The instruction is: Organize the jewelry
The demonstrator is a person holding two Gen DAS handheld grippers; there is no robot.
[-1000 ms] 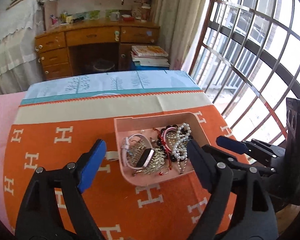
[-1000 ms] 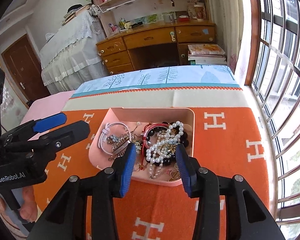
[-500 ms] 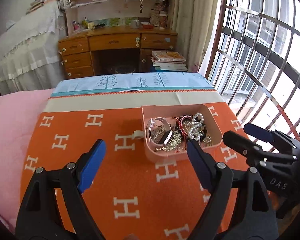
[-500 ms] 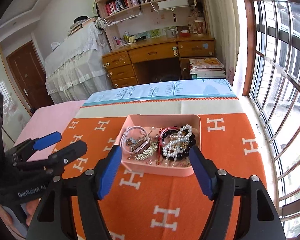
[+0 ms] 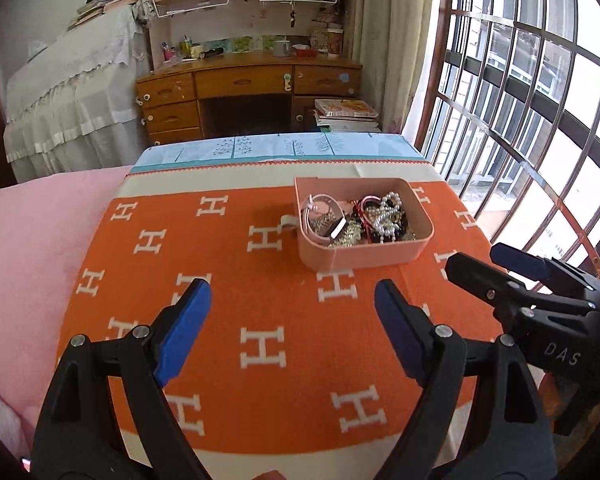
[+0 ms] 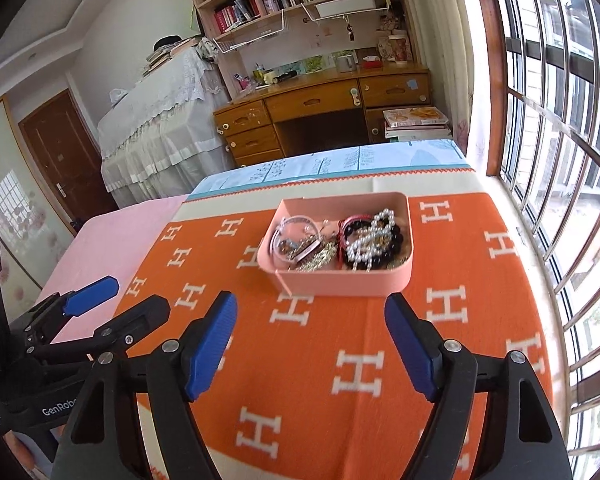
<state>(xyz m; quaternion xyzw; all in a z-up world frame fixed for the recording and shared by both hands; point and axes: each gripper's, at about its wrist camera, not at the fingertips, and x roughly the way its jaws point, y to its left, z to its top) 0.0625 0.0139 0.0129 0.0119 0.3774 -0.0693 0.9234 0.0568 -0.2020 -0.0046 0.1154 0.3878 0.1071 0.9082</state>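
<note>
A pink tray (image 5: 364,258) (image 6: 340,282) sits on the orange H-pattern blanket (image 5: 260,320) (image 6: 320,360). It holds a heap of jewelry: a pearl string (image 5: 388,216) (image 6: 370,240), dark beads (image 6: 384,258), red cords (image 5: 362,208), gold chains (image 5: 342,236) and a white watch band (image 5: 320,208) (image 6: 296,226). My left gripper (image 5: 294,316) is open and empty, well short of the tray. My right gripper (image 6: 310,326) is open and empty, just short of the tray's near wall. Each gripper shows in the other's view (image 5: 504,262) (image 6: 116,300).
The blanket lies over a pink bed cover (image 5: 32,248) (image 6: 104,240). A barred window (image 5: 540,120) (image 6: 560,120) runs along the right. A wooden desk (image 5: 244,88) with bookshelves and a cloth-covered piece of furniture (image 5: 72,92) stand beyond the bed.
Both grippers have pulled back and up from the tray, which now looks smaller and farther. The right gripper's jaws have opened wider. The jewelry stays in the tray.
</note>
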